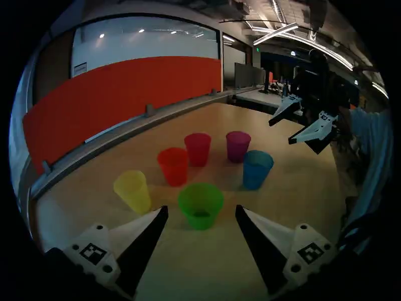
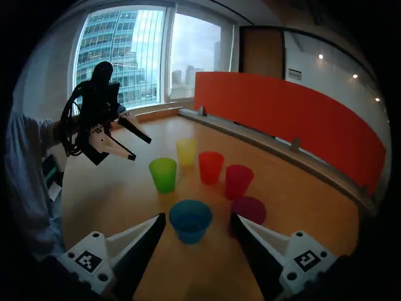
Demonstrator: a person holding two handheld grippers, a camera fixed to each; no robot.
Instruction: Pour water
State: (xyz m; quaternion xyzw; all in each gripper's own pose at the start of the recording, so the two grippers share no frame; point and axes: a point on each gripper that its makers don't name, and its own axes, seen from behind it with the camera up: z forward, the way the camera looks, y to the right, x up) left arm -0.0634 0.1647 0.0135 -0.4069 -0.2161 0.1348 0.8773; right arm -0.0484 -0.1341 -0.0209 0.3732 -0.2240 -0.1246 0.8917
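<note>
Starting closest in the left gripper view, the left tongs [image 1: 201, 207] stand spread wide, nothing between the fingers, low over the bench [image 1: 301, 205]. Dead ahead, centred on their gap and just past the tips, sits the green cup [image 1: 200, 200]. It is upright with its mouth up, so its long axis runs vertical, crosswise to the line of reach.

Just beside the green cup, toward the orange partition [image 1: 125, 95], is the yellow cup [image 1: 133, 190]. Behind the green cup stands the orange cup [image 1: 173, 166], and off its other side, a little apart, the blue cup [image 1: 257, 169]. Farthest from the green cup in the group are the crimson cup [image 1: 198, 149] and the purple cup [image 1: 237, 146]. Past those, well apart from the green cup and up in the air, the right tongs [image 1: 280, 132] are likewise spread and empty.

In the right gripper view the blue cup lies centred ahead of the right tongs. I judge the left tongs nearer the green cup and the right tongs nearer the blue cup, so a straight advance should bracket either. Whether any cup holds water I cannot tell.
</note>
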